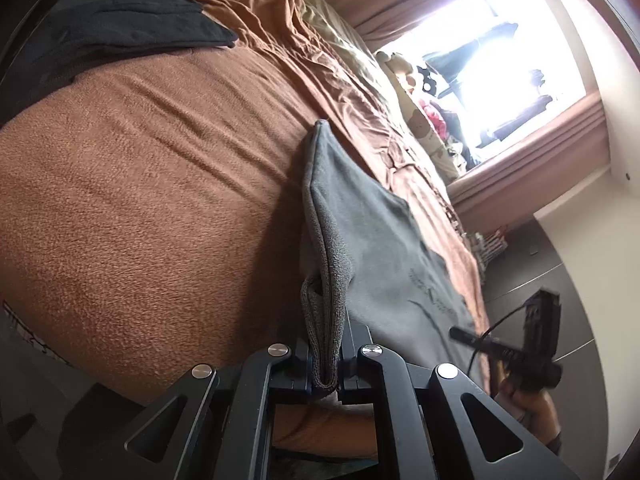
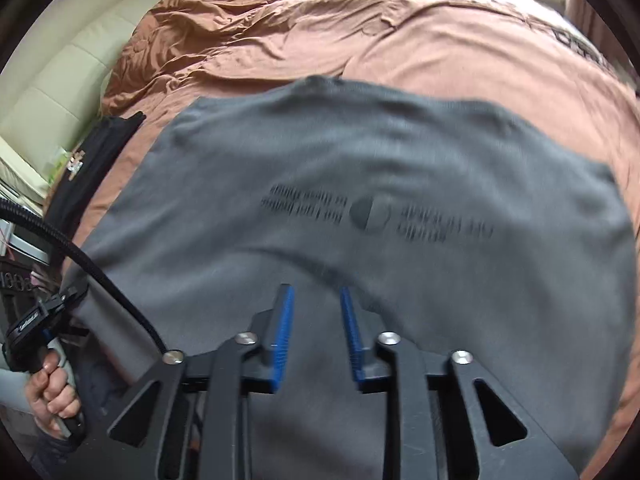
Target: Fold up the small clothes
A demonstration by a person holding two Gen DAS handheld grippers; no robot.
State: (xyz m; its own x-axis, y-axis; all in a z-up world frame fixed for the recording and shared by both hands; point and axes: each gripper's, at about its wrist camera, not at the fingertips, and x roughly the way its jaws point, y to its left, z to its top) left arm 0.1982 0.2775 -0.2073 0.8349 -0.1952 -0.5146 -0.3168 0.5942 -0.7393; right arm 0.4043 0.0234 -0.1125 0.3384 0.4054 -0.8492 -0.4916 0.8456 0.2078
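A grey T-shirt [image 2: 360, 168] with dark print lies spread on a brown bed cover [image 2: 440, 48]. My left gripper [image 1: 325, 360] is shut on a folded edge of the grey T-shirt [image 1: 360, 232], which rises off the bed from its jaws. In the right wrist view my right gripper [image 2: 316, 332] hovers over the shirt's near part, blue pads [image 2: 283, 336] apart and nothing between them. The left gripper [image 2: 44, 316], held by a hand, shows at that view's left edge. The right gripper [image 1: 536, 340] shows at the lower right of the left wrist view.
A folded black garment [image 1: 120, 16] with a small print rests on the brown cover [image 1: 140, 184] to the far side; the same black garment [image 2: 92, 164] lies left of the shirt. Cream padded headboard [image 2: 60, 80], pillows, soft toys [image 1: 416, 96] and a bright window [image 1: 500, 60] border the bed.
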